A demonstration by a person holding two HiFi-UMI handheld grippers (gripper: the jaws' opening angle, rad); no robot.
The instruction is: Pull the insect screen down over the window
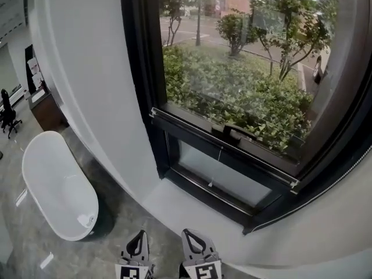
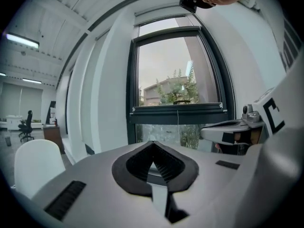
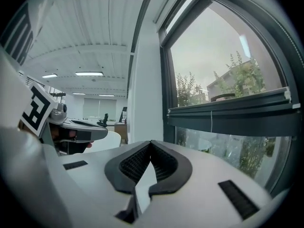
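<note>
Both held low, side by side, pointing level at the window. Left gripper (image 1: 138, 235) fingers pressed together, nothing between them. Right gripper (image 1: 189, 233) same. Beyond them, insect screen (image 1: 192, 138) has its bottom bar partway down the window (image 1: 138, 68), apart from both grippers.

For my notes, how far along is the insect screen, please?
Partly done: the pull bar sits low across the window, the pane below it uncovered. Nothing in hand: left gripper and right gripper are shut, empty, off the bar. Left: draw it to the sill.
</note>
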